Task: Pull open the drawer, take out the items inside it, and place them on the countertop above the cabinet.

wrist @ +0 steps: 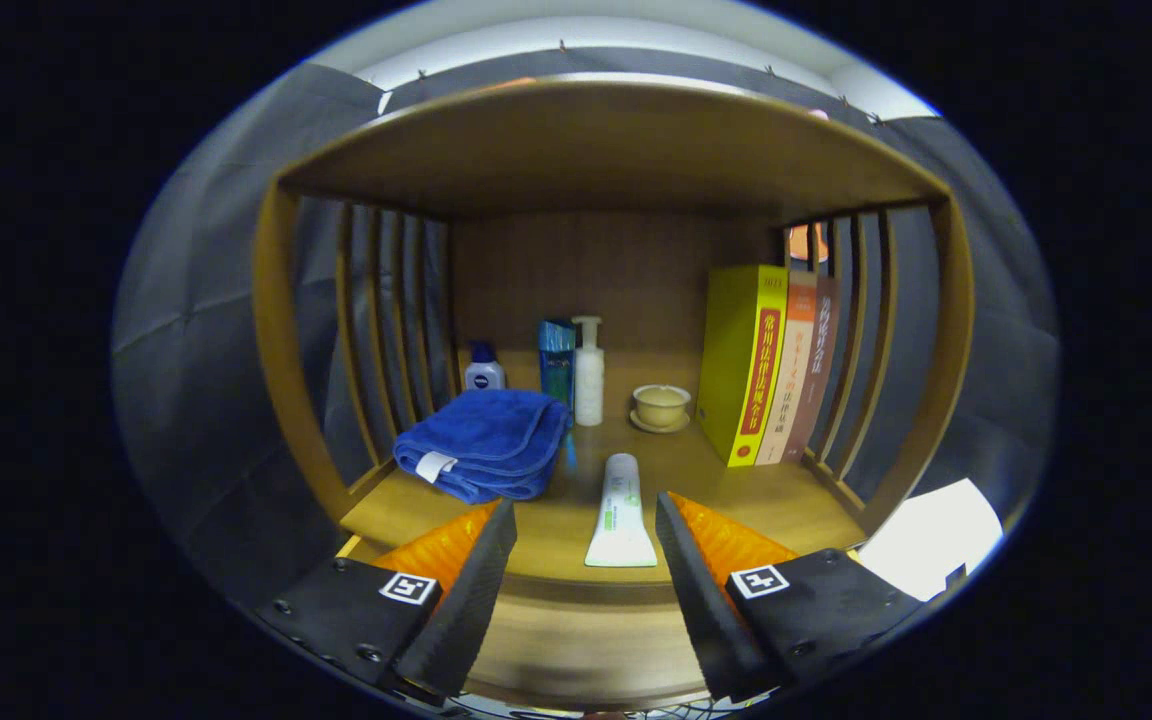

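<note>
So the gripper [586, 545] sits at the bottom centre of the frame with its fingers spread wide and nothing between them that they're actually pressing on. Lying flat on the countertop [796, 500], right in the gap between the fingertips and a bit ahead of them, is a white tube [621, 515] with green print, cap end pointing away toward the back. My guess is that's one of the drawer items already set down, since the fingers stand apart on either side of it without touching, but I can't confirm where it came from. Left of centre there's a folded blue towel [484, 442], and behind it in the middle of the frame a small white bottle with a blue cap [483, 370], a blue bottle [556, 365] and a white pump bottle [589, 375]. A little cream cup on a saucer [661, 406] sits just right of those, and a few upright books [771, 365] lean against the slatted side on the right. The drawer isn't something I can make out from this angle, so no idea if it's open or if anything's left in it. Judging by this, at least one placement looks done, and the next bit would be backing off and checking the drawer for more stuff.
</note>
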Tool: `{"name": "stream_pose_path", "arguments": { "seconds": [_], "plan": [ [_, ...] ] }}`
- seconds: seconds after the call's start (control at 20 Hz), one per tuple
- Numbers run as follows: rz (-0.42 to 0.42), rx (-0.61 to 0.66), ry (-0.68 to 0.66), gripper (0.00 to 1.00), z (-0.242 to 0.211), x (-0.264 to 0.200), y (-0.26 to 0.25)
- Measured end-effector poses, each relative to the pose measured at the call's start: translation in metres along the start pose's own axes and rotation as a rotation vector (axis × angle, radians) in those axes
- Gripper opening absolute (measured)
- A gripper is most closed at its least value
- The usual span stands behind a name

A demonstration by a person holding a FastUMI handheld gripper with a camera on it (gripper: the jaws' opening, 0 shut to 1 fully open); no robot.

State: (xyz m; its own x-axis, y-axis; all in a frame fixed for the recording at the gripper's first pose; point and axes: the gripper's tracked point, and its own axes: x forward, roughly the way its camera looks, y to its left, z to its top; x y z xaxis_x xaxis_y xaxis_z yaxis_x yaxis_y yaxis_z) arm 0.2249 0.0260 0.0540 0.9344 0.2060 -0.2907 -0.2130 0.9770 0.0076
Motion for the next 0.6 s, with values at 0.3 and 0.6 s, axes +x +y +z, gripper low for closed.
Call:
{"name": "stream_pose_path", "arguments": {
  "seconds": [0.3, 0.6],
  "plan": [
    [-0.008, 0.048, -0.147, 0.92, -0.019, -0.047, 0.004],
    [-0.066, 0.091, -0.308, 0.91, -0.05, -0.081, -0.002]
  ]
}}
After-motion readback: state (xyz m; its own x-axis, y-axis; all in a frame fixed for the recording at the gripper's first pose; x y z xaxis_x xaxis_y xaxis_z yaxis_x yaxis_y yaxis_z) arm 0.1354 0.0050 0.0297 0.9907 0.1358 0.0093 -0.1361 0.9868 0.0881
